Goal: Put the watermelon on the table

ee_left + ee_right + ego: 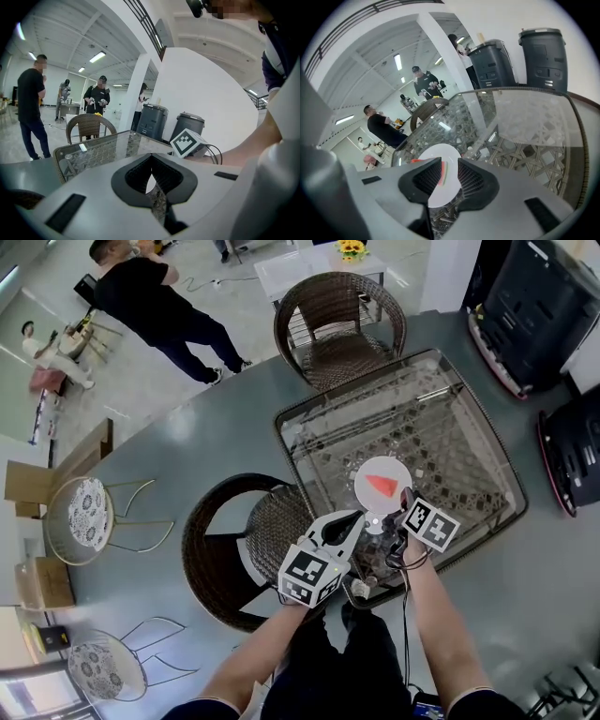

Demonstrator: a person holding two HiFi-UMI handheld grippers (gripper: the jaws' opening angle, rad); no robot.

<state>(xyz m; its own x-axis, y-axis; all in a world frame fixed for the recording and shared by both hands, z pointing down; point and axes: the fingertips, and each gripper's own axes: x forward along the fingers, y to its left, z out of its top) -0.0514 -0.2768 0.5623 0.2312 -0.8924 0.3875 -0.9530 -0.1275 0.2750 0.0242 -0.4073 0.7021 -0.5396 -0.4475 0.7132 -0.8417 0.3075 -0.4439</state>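
A red watermelon slice [381,486] lies on a white plate [395,468] near the front edge of the glass-topped wicker table [441,418]. My right gripper [405,499] hovers at the plate's near right rim. In the right gripper view its jaws [449,176] stand open, with the slice [443,171] seen between the pads on the plate [443,152], untouched. My left gripper [359,517] hangs just left of the plate at the table's front edge. Its jaws [152,177] look shut with nothing in them.
One brown wicker chair [239,549] stands right below my left gripper, another [339,324] at the table's far side. Dark bins [544,306] stand at the right. A person in black [150,296] stands at the far left, patterned stools [77,517] at the left.
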